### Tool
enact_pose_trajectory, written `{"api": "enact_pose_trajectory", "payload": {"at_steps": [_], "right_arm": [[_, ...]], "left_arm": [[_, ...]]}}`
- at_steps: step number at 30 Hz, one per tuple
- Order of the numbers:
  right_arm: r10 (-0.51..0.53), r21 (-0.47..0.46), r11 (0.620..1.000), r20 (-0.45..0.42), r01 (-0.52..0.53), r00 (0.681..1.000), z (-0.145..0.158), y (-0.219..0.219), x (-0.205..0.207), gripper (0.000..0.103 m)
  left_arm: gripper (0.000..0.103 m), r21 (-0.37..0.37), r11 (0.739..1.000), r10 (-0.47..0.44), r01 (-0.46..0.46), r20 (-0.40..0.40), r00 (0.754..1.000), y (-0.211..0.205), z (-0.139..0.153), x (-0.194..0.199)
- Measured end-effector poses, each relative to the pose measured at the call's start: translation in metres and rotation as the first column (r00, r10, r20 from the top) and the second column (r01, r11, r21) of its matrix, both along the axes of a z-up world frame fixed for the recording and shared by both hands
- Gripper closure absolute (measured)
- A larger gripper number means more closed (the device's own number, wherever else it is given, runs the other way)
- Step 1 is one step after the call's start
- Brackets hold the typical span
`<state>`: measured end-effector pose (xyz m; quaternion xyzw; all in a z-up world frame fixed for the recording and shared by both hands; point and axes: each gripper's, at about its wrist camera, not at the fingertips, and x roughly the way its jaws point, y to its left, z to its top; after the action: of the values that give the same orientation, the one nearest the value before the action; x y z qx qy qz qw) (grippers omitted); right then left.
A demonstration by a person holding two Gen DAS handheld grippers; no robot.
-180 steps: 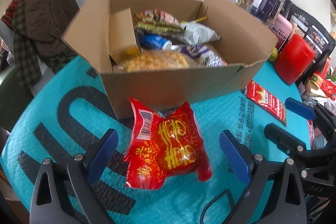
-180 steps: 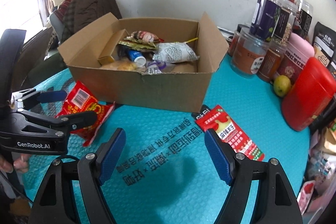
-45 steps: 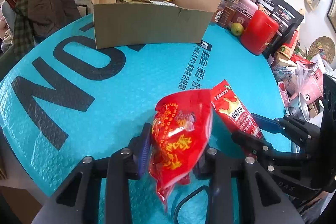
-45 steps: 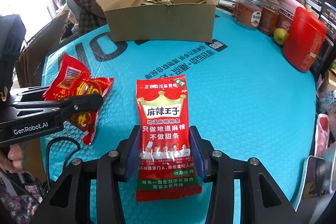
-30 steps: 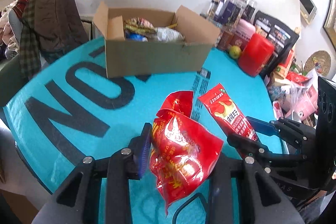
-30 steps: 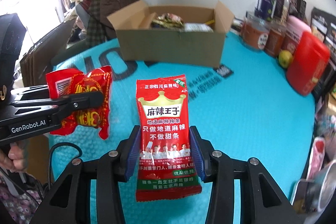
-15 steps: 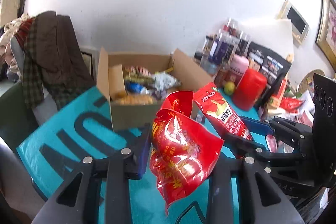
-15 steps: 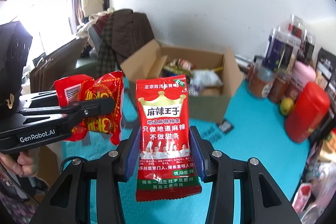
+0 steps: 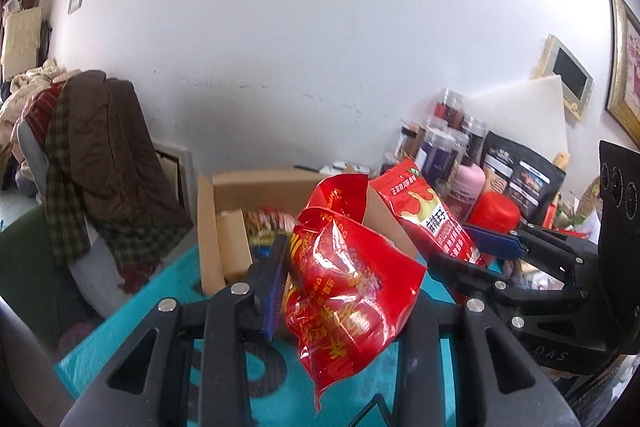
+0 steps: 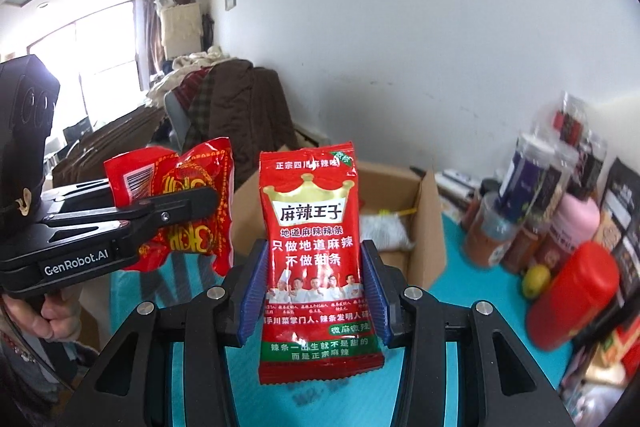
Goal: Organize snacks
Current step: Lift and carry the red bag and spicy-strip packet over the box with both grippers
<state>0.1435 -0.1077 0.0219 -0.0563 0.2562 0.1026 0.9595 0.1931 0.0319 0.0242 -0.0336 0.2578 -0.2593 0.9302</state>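
The left hand-held gripper (image 9: 344,291) is clenched on a crinkled red snack bag (image 9: 348,287), which fills the lower centre of the left wrist view and hangs down past the pads. In the right wrist view that same bag (image 10: 188,211) shows at centre left, pinched in the black jaws, with a hand (image 10: 56,315) on the grip at the lower left edge. The right hand-held gripper (image 10: 314,291) is grasping a flat red spicy-strip packet (image 10: 314,255) by its two long edges, upright in the middle of the frame, blue pads (image 10: 252,291) pressed to each side. Both snacks are held in the air, above the teal bench (image 10: 460,311). Behind them sits the open cardboard box (image 10: 424,235), with a white pouch (image 10: 384,231) inside; other contents are too blurred to name. At the right of the frame stand jars (image 10: 532,179), a red canister (image 10: 572,295) and what looks like a small yellow-green fruit (image 10: 536,279). A brown coat (image 9: 108,155) hangs at left in the left wrist view.
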Motion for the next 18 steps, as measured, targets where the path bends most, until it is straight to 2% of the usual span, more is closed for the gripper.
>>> {"api": "enact_pose_trajectory", "payload": {"at_steps": [9, 18], "right_arm": [[-0.003, 0.002, 1.0, 0.025, 0.003, 1.0, 0.011, -0.008, 0.056, 0.058], [-0.027, 0.013, 1.0, 0.016, 0.026, 1.0, 0.002, -0.017, 0.113, 0.058]], "left_arm": [[0.071, -0.002, 1.0, 0.016, -0.016, 0.01, 1.0, -0.008, 0.008, 0.054], [0.071, 0.029, 0.998, 0.05, -0.05, -0.018, 0.999, -0.021, -0.006, 0.108]]}}
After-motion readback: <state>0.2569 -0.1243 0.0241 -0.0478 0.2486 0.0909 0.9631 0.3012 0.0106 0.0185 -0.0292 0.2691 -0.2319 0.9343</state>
